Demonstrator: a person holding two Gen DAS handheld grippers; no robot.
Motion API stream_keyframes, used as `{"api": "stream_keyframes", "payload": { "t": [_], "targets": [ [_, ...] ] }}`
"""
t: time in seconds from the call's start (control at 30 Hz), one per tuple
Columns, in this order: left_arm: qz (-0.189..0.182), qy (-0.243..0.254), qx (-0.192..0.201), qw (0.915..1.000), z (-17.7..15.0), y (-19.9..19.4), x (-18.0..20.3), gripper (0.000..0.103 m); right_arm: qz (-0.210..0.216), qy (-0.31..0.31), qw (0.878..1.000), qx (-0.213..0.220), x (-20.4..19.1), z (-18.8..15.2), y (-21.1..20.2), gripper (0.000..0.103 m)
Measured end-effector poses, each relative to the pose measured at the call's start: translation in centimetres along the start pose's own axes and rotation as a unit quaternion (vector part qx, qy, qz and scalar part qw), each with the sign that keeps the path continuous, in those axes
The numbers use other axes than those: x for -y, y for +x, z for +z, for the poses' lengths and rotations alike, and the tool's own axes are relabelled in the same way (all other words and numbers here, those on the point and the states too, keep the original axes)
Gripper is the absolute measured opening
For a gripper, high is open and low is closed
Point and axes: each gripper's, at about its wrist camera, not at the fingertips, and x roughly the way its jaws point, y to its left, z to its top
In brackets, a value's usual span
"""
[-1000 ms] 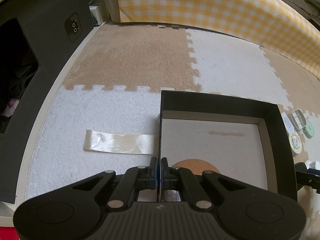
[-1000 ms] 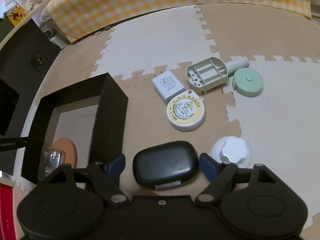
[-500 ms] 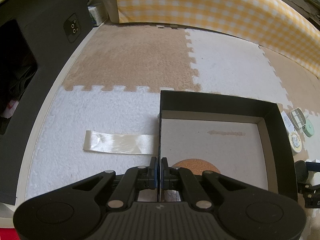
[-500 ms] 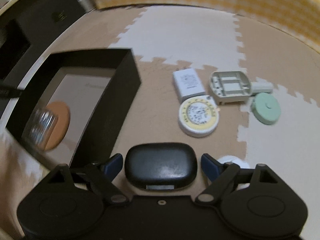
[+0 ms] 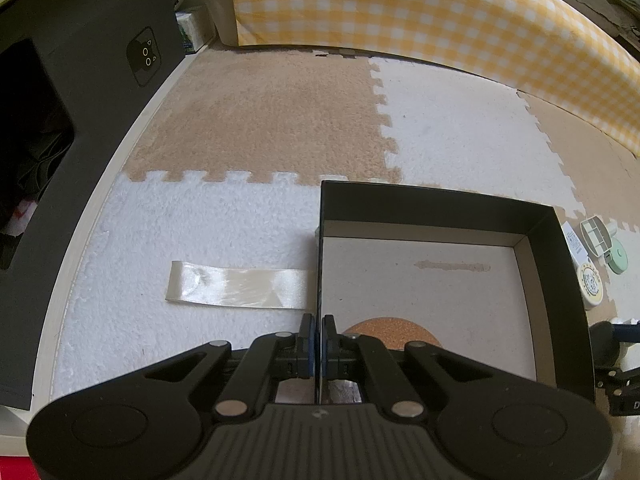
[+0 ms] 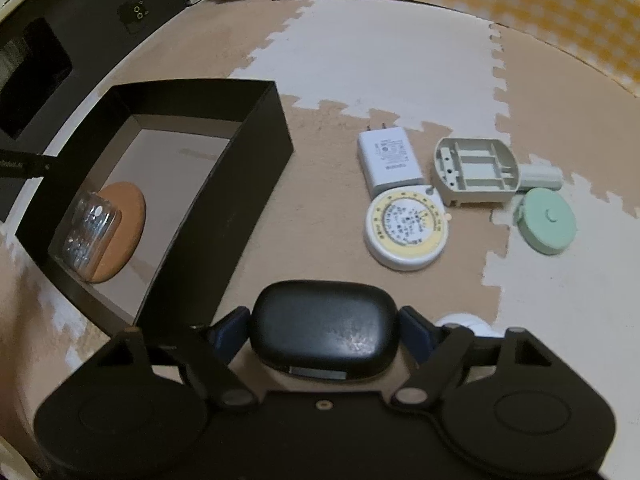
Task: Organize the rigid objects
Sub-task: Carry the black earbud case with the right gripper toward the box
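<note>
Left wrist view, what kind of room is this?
Likely a home living room or playroom floor: interlocking plush foam mats, a yellow gingham cover along the edge, and a black box for sorting small household items.

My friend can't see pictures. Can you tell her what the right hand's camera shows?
The right gripper holds a black case beside an open black box on a floor mat. Inside the box are a round cork coaster and a clear packet; a white charger lies nearby.

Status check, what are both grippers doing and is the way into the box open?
Left gripper shut on black box wall. Right gripper shut on black case, beside the box. Cork coaster and clear pack inside; rest of floor bare.
</note>
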Motion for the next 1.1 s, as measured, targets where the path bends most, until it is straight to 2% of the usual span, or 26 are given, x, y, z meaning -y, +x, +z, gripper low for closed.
{"api": "stream_keyframes", "payload": {
  "t": [0.07,0.2,0.37,0.47,0.67,0.77,0.97,1.1],
  "targets": [
    [0.000,0.000,0.000,1.0000,0.0,0.0,0.0,0.002,-0.003,0.012,1.000,0.010,0.2,0.3,-0.7,0.081],
    [0.000,0.000,0.000,1.0000,0.0,0.0,0.0,0.002,0.002,0.058,0.997,0.058,0.7,1.3,-3.5,0.081],
    [-0.001,-0.001,0.000,1.0000,-0.1,0.0,0.2,0.002,0.050,0.113,0.986,0.113,0.1,2.1,-6.8,0.081],
    [-0.001,-0.001,0.000,1.0000,-0.1,0.0,0.2,0.002,0.088,0.134,0.980,0.119,-1.2,2.4,-7.5,0.081],
    [-0.003,-0.003,-0.001,1.0000,0.0,-0.1,0.2,0.002,0.140,0.159,0.973,0.093,-5.0,2.2,-6.6,0.081],
    [-0.003,-0.003,-0.001,1.0000,0.0,-0.1,0.1,0.002,0.132,0.162,0.975,0.079,-6.4,2.0,-5.7,0.081],
    [-0.004,-0.004,-0.001,1.0000,0.0,-0.1,0.1,0.002,0.088,0.175,0.979,0.050,-8.7,1.7,-3.7,0.081],
    [-0.007,-0.006,-0.001,1.0000,0.0,-0.2,0.0,0.002,0.035,0.152,0.987,0.036,-10.2,2.0,-2.3,0.081]
  ]
}}
